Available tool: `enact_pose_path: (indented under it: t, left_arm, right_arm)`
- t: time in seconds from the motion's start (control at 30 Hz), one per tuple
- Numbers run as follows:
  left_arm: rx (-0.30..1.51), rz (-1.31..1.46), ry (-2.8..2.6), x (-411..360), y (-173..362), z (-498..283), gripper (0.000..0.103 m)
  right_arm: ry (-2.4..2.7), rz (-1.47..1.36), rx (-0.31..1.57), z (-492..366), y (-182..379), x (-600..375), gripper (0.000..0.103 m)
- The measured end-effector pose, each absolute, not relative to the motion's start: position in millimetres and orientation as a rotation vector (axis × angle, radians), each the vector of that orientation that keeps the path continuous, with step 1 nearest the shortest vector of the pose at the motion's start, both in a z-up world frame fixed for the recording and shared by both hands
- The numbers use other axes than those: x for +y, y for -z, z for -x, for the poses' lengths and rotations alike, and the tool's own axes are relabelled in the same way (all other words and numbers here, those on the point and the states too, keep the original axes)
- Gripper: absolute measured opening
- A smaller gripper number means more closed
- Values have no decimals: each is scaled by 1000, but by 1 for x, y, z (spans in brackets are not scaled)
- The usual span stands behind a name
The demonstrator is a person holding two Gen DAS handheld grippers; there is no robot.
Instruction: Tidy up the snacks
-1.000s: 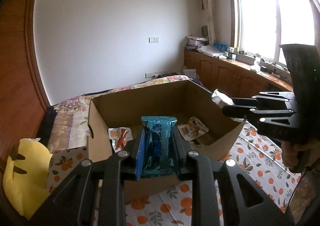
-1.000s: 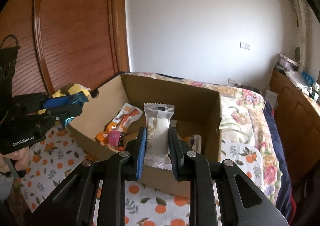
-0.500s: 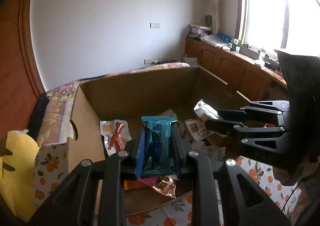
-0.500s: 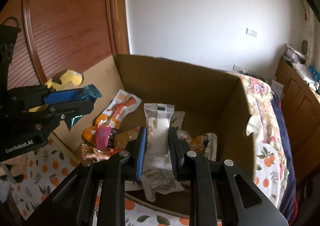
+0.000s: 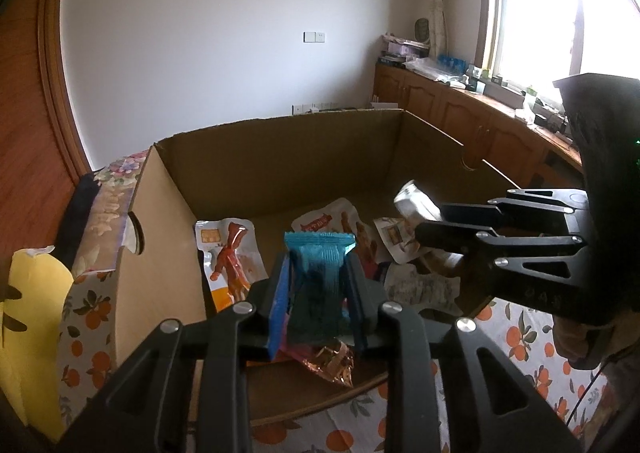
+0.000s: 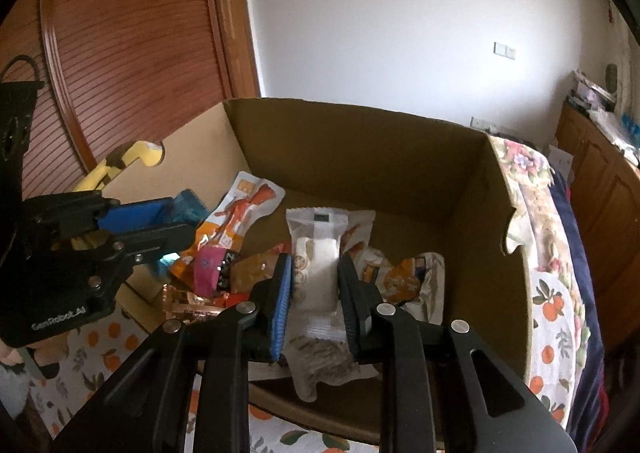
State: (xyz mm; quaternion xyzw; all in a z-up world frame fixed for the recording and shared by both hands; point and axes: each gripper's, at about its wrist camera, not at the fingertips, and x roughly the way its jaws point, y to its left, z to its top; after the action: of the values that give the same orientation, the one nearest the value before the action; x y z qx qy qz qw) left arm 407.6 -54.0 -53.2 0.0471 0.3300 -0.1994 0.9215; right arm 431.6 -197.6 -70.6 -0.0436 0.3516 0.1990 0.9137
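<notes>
Hanging over the open cardboard box (image 5: 276, 157), the left gripper (image 5: 318, 285) clamps a teal snack packet (image 5: 320, 261) upright between its jaws, the crimped top edge standing clear above the fingertips. Just to its right the right gripper (image 6: 314, 285) is closed on a white snack packet (image 6: 320, 257), which also stands upright, its lower end sagging out below the jaws. Both packets are held above the box interior, near the front wall, and neither touches the snacks lying on the bottom.

Inside the box, an orange-and-white pouch (image 5: 230, 261) with a red figure leans toward the left wall. A crumpled copper foil wrapper (image 5: 330, 363) lies beneath the left gripper, close to the front wall. In the right wrist view a pink-and-black bar (image 6: 212, 263) sits between the orange pouch and a brown-orange packet (image 6: 256, 267), and further right a white packet with orange print (image 6: 404, 273) lies flat behind the right gripper's fingers.

The box rests on an orange-patterned cloth (image 5: 516, 333). A yellow plush toy (image 5: 32, 317) sits outside the left wall, partly visible through the hand-hole cut-out (image 6: 140, 153) in the right wrist view. Wooden cabinets (image 5: 460, 121) run beneath the window (image 5: 560, 13) on the far right.
</notes>
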Motion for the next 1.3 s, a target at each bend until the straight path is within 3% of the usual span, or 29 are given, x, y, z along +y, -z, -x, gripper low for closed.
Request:
enact_pose_path:
  t: [0.07,0.1,0.13,1.0,1.3]
  left_arm:
    - [673,-94,412,-54,52,-406,33]
    - [672,-94,413,-54,51,-405,34]
    - [669,-98,408,-55,50,-404,35]
    - [525,-117,361,-42,-26,-281,43]
    - [504,-106,334,-29,-41,-224,46]
  right_arm:
    - [-403,97,719,-430,69,-200,31]
    - [-398,100,712,-428,67,-200,41]
    - [-400,103,708,-426,67,-199,44]
    - [-366,56,565,-286,6,-212,49]
    - [-317,17,530,-225,-17,-232,58]
